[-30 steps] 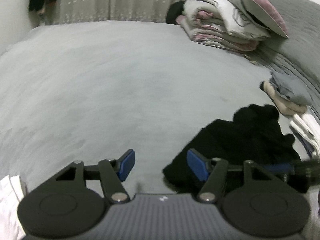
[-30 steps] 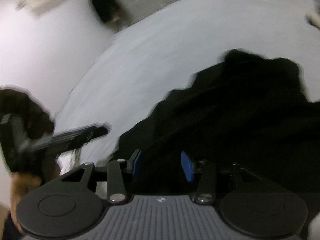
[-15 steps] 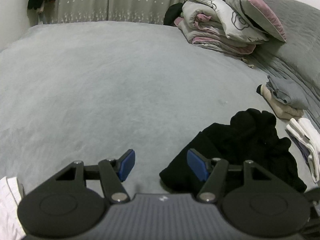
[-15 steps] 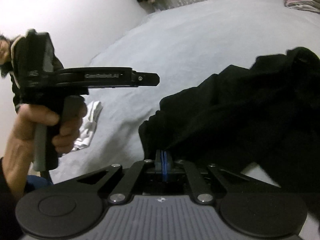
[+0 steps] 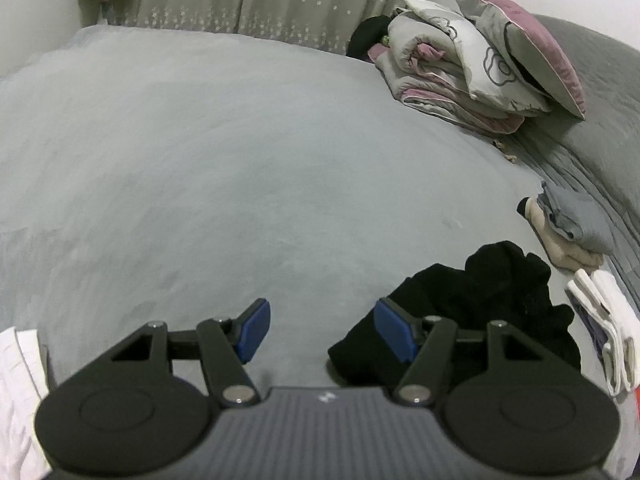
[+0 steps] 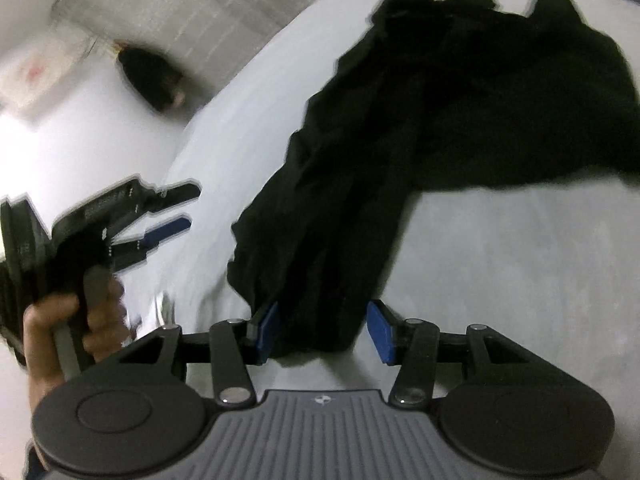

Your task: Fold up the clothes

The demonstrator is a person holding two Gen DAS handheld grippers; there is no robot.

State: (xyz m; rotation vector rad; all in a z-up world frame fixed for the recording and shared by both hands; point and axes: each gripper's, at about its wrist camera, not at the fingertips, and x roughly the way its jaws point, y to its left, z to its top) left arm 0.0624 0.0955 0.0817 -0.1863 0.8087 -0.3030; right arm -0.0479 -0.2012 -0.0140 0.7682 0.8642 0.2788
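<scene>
The right gripper (image 6: 325,330) has released the black garment (image 6: 440,120)

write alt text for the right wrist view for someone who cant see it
The open right gripper straddles the near end of a crumpled black garment lying on a grey bed, its blue pads apart on either side of the cloth. At left, blurred, a hand holds the left gripper.

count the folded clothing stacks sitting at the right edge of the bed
2: a grey-and-beige stack beside the black garment, and a white stack nearer the camera. The white one runs out of frame, so more may be hidden.
</scene>
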